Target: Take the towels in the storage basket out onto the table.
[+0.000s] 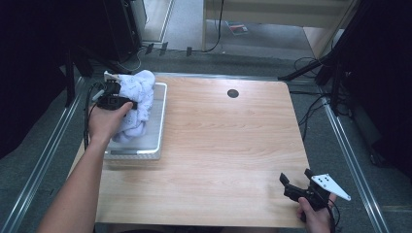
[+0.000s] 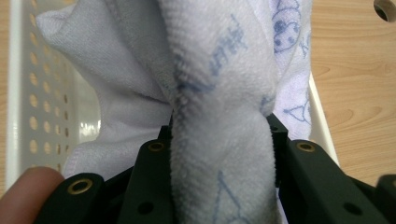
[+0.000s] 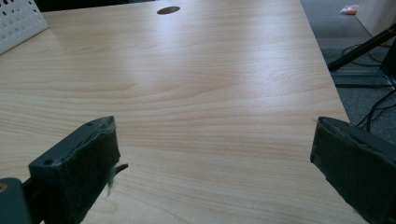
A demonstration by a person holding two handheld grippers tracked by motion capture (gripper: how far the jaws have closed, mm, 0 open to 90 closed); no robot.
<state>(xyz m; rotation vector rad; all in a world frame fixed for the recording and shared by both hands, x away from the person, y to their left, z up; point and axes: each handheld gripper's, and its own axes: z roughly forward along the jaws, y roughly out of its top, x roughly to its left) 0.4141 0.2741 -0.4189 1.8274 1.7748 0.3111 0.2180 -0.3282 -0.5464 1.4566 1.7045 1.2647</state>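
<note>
A pale lilac towel [image 1: 137, 94] printed with small blue drawings hangs bunched above a white perforated basket [image 1: 158, 127] at the table's left. My left gripper [image 1: 127, 103] is shut on the towel. In the left gripper view a thick fold of the towel [image 2: 219, 140] is squeezed between the black jaws, and the rest drapes over the basket wall [image 2: 28, 107]. At the table's near right corner my right gripper [image 1: 295, 176] stands open over bare wood, with nothing between its fingers [image 3: 88, 158].
The wooden table [image 1: 228, 145] has a dark round cable hole [image 1: 232, 93] near its far edge. Cables and black stand legs lie on the grey floor around the table. A metal rail [image 1: 350, 155] runs along the right side.
</note>
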